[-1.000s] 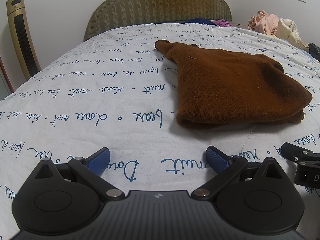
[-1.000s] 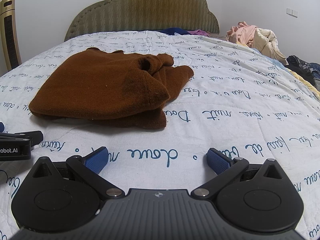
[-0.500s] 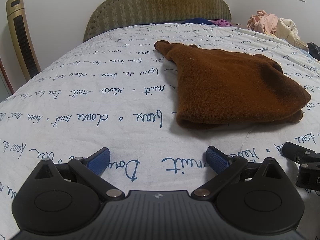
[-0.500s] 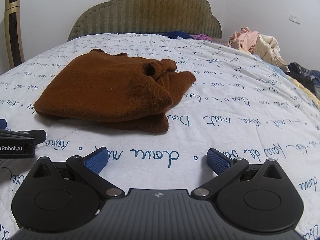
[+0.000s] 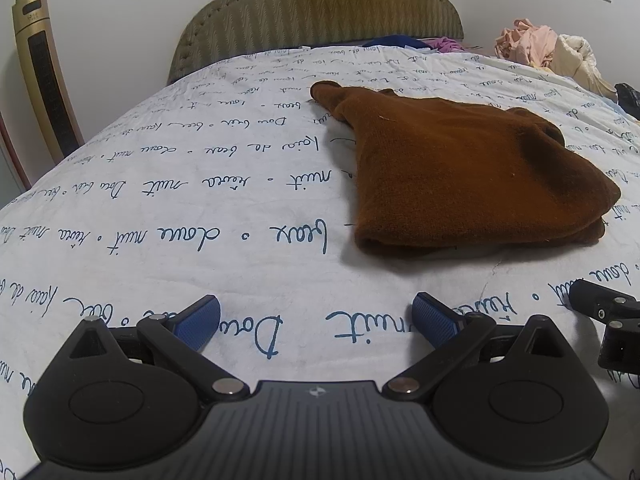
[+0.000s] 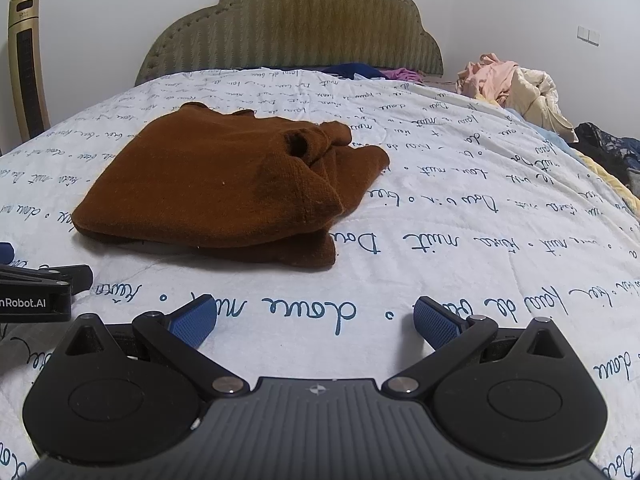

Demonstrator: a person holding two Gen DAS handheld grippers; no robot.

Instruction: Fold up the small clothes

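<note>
Nearest to me, both tools are held low over the white bedspread with its blue handwriting, side by side and pointing up the bed. The left gripper has its blue-padded fingers spread wide apart with nothing between them, and the right gripper is the same, fingers apart and empty over bare quilt. Neither touches any cloth. A little farther up the bed, in the middle, lies the brown knitted garment, which sits to the right in the left camera's view and to the left in the right camera's. It looks folded already: it rests as a thick, layered bundle with a rounded doubled edge toward me, a lower layer poking out at the near right corner, and a sleeve or cuff bunched on the far right side. I judge this piece is done or nearly so, though the bunched end is untidy and might want one more tuck. Beyond it, at the far right edge of the bed, a heap of pink and cream clothes waits unfolded, and more dark clothing lies off to the right, so plenty seems left. The padded headboard stands at the far end.
</note>
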